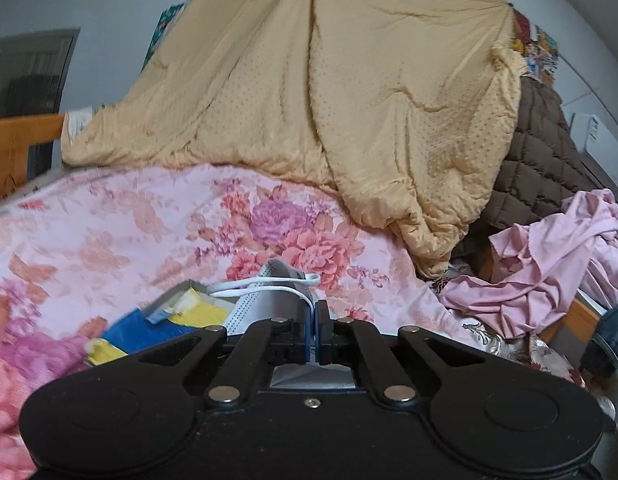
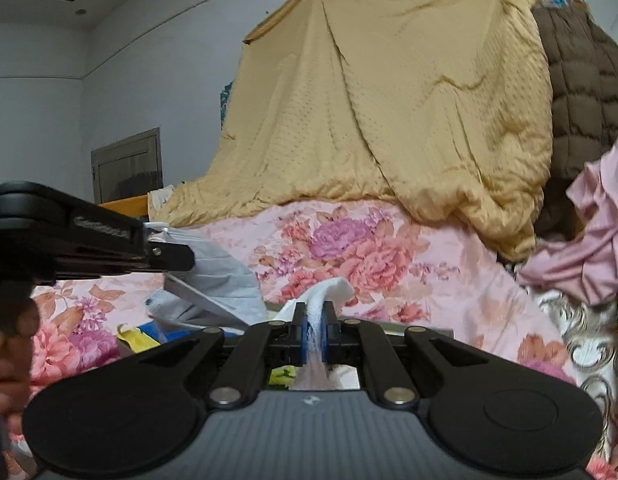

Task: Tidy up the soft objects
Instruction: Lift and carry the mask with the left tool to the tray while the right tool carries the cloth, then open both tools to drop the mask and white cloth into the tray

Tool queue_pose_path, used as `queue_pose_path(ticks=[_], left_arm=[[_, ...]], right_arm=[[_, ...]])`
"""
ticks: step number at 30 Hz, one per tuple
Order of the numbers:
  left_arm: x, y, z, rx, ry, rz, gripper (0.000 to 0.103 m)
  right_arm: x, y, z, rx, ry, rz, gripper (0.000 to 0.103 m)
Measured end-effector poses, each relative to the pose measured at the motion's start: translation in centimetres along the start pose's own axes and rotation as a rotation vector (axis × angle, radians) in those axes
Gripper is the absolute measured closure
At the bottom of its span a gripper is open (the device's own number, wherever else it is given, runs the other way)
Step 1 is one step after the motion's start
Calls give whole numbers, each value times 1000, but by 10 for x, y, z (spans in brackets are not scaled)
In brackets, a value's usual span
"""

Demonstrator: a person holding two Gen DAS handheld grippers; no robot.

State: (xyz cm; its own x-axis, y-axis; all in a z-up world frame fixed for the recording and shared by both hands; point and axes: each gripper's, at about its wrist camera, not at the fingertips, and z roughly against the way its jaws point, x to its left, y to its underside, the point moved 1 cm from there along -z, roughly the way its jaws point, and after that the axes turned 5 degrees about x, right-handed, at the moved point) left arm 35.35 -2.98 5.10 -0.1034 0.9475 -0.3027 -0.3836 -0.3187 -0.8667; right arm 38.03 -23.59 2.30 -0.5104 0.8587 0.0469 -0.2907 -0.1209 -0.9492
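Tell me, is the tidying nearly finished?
Not nearly. Nothing looks put away yet. The left gripper is shut on a grey face mask, and the right gripper is shut on a white cloth. The crumpled pink clothes and the tan quilt are still unsorted on the flowered bedspread.

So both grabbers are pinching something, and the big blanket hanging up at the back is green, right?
Not quite: the hanging blanket is yellowish tan, not green, as both wrist views show. The rest holds: the left gripper pinches the grey face mask and the right gripper pinches a white cloth.
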Motion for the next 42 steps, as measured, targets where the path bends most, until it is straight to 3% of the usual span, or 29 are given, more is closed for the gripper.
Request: queue_pose_path(ticks=[12, 23, 31, 42], left_arm=[[1, 28, -54, 135, -58, 12, 102], [11, 43, -67, 210, -102, 28, 97], [14, 47, -62, 223, -122, 32, 81], [12, 48, -35, 178, -144, -13, 38]], right_arm=[[-22, 15, -20, 108, 8, -63, 92], [-18, 24, -33, 185, 50, -25, 90], [-22, 27, -33, 196, 81, -36, 65], [-18, 22, -17, 154, 88, -30, 40]])
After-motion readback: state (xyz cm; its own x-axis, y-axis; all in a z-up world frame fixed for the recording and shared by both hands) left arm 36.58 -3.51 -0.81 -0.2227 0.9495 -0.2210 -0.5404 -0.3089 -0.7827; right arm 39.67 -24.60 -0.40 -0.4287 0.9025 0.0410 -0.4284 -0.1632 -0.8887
